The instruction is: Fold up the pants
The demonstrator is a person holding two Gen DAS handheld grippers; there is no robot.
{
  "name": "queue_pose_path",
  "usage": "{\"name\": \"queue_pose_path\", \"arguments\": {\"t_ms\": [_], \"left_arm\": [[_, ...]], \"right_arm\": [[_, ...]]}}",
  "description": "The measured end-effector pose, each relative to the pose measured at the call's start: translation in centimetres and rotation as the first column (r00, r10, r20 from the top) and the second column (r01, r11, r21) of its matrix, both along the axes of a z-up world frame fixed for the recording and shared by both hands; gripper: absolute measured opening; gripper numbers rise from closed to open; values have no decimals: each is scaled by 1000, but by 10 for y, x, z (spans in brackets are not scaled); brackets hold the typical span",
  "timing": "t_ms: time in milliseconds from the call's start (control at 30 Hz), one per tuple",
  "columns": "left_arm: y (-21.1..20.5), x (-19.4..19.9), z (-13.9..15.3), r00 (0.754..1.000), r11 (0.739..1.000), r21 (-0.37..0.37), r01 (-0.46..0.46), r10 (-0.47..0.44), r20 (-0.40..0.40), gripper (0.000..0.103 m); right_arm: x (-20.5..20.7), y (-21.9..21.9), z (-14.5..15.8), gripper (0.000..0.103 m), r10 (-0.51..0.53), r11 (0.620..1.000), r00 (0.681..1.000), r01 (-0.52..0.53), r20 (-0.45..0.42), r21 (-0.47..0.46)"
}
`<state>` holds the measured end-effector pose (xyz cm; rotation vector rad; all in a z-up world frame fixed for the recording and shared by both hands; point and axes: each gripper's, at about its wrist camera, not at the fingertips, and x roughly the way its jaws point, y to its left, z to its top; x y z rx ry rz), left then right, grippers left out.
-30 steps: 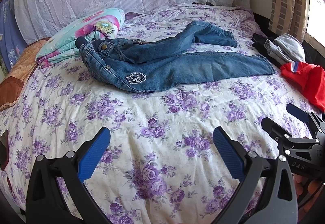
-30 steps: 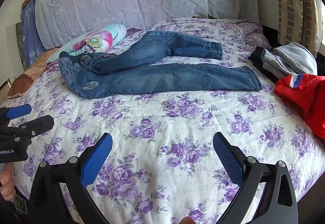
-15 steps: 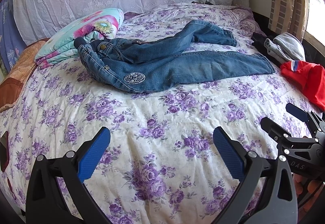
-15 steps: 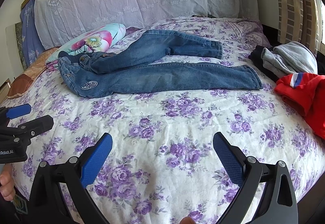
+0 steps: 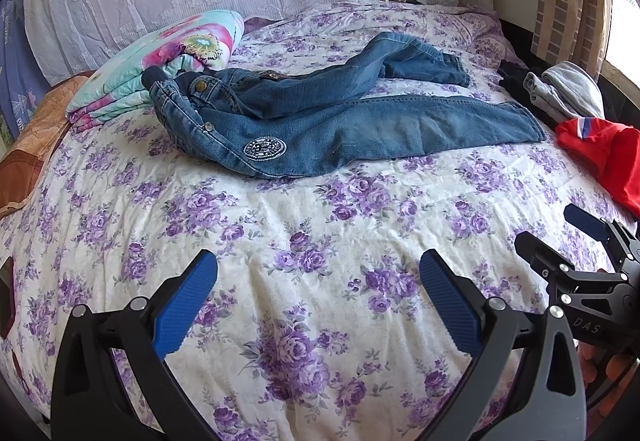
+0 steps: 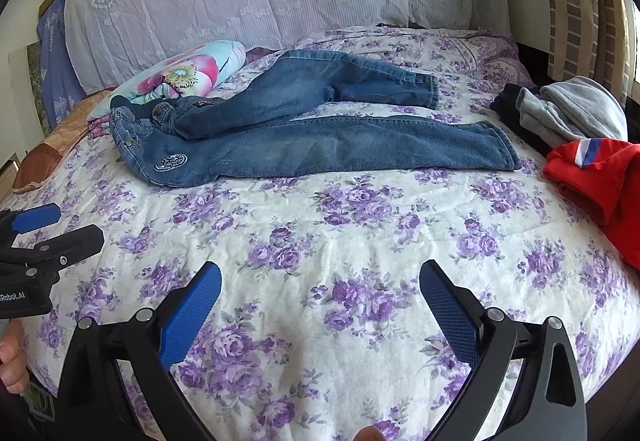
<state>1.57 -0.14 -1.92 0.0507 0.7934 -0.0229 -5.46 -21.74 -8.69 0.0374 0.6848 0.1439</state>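
Jeans (image 6: 312, 145) lie unfolded mid-bed (image 6: 360, 241), bare sheet before them; left gripper (image 5: 320, 301) and right gripper (image 6: 320, 301) jaws released, empty.

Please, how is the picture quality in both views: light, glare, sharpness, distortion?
Left wrist view: daylight, blown-out glare at the window, jeans sharp, fisheye bends the bed, dark corners. Right wrist view: same even light, jeans sharp, curtain bowed, blurred fingertip at the bottom edge.

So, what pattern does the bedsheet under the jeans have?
The bedsheet is white with purple flowers; the jeans lie on it. It shows best in the right wrist view.
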Motion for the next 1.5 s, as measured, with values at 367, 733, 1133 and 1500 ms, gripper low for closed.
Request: {"name": "queue_pose_path", "arguments": {"t_ms": [367,733,1133,1500], "left_arm": [[106,82,27,989,981,-123,-149,148,-20,99],[210,218,-16,929,868,-361,-341,253,-270,98],[210,159,-11,956,811,-513,-281,187,-227,14],[224,1,-51,941,756,-563,-335,233,-247,55]], "right_arm": [[77,-86,-3,100,-36,928,991,81,-129,364],[195,-139,-38,100,-128,827,955,252,-268,502],[161,-156,3,6,-41,826,991,107,-130,553],[68,-192,-19,65,-66,916,954,174,-292,361]]}}
